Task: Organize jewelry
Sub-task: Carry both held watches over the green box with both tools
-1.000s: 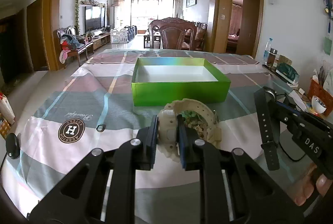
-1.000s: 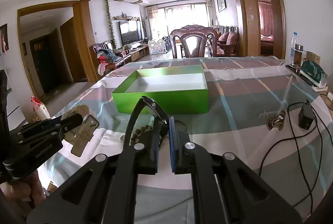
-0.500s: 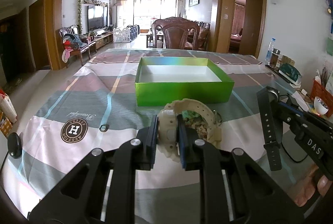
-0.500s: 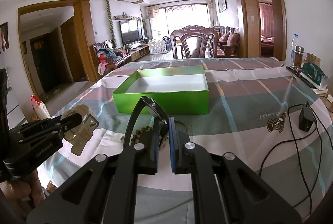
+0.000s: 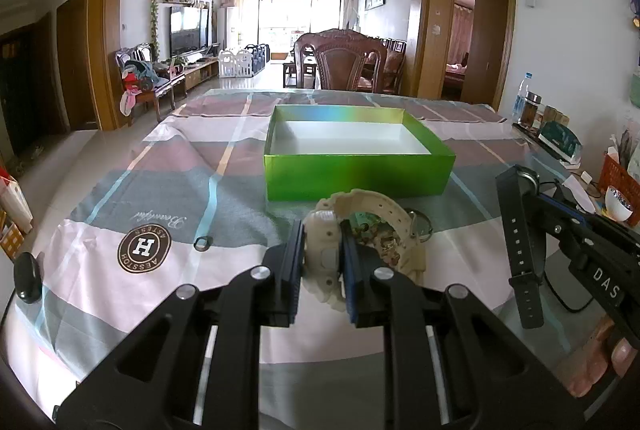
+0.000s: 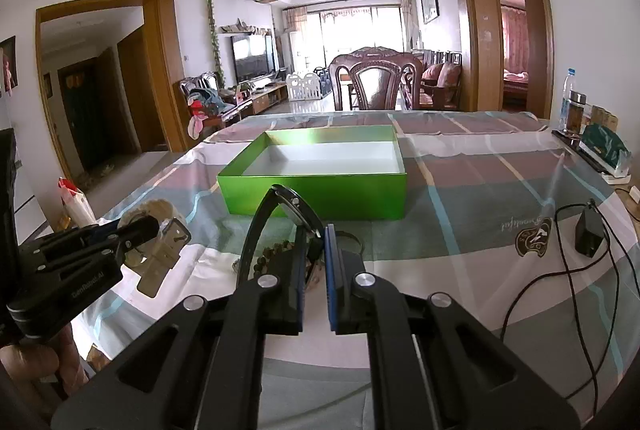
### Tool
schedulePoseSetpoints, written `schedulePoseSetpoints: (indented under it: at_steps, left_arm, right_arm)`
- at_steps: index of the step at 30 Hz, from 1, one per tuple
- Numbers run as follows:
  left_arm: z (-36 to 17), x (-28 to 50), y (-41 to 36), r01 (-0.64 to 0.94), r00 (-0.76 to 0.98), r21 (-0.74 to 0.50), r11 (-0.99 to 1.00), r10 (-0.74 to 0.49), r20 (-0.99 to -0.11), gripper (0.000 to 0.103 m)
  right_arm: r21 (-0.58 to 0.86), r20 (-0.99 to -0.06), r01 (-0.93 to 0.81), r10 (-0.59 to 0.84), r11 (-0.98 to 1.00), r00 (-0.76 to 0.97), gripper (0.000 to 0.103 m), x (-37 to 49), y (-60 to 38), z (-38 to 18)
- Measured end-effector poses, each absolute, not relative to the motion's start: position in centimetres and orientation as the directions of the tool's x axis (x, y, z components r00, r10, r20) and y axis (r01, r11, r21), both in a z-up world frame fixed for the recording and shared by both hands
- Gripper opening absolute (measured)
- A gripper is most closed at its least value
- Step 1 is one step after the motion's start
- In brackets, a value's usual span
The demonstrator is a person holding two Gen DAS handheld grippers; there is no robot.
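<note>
My left gripper (image 5: pixel 322 254) is shut on a cream chunky watch (image 5: pixel 372 214), held above the tablecloth just in front of the open green box (image 5: pixel 356 174). My right gripper (image 6: pixel 314 254) is shut on a black watch (image 6: pixel 280 206), its strap arching up to the left; the watch also shows in the left wrist view (image 5: pixel 520 242). The green box (image 6: pixel 316 190) has a white inside with nothing showing in it. A beaded bracelet (image 6: pixel 272 252) and a small ring (image 5: pixel 203 243) lie on the cloth below the grippers.
A metal ring (image 6: pixel 352 242) lies near the right fingers. A black charger with cable (image 6: pixel 588 234) lies on the right of the table. Bottles and a green pouch (image 6: pixel 604 146) stand at the far right edge. A dark oval object (image 5: pixel 28 276) sits at the left edge.
Both grippers have lifted slightly and drifted a little with their watches still held. The box and the loose pieces have not moved.
</note>
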State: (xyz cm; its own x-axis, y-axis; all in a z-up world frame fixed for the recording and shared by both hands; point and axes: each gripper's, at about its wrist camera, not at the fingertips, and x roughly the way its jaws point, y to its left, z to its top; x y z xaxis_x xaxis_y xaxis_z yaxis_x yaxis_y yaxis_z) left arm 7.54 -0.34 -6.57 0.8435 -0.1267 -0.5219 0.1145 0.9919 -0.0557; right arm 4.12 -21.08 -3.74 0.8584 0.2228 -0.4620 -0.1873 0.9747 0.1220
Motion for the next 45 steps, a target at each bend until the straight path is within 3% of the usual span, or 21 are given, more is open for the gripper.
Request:
schedulePoseSetpoints:
  at_steps: [30,38,45]
  left_arm:
    - [-5.3,14.0,-1.1,0.109,0.822,-0.037,0.993,-0.112,-0.558,0.018]
    - [-0.6,21.9,-2.1,0.137,0.823,-0.006,0.99,-0.118,-0.556,0.018]
    - [-2.4,33.4,-3.4,0.149,0.722,-0.029,0.988,-0.129,-0.679,0.018]
  right_arm:
    - [0.116,-0.471,-0.173,0.208,0.978,0.857,0.009,9.6,-21.6,-2.6]
    - [0.14,-0.449,-0.176,0.221,0.974,0.865,0.009,18.2,-22.7,1.9]
    - [0.135,-0.558,-0.156,0.205,0.978,0.804,0.009,29.1,-22.2,0.5]
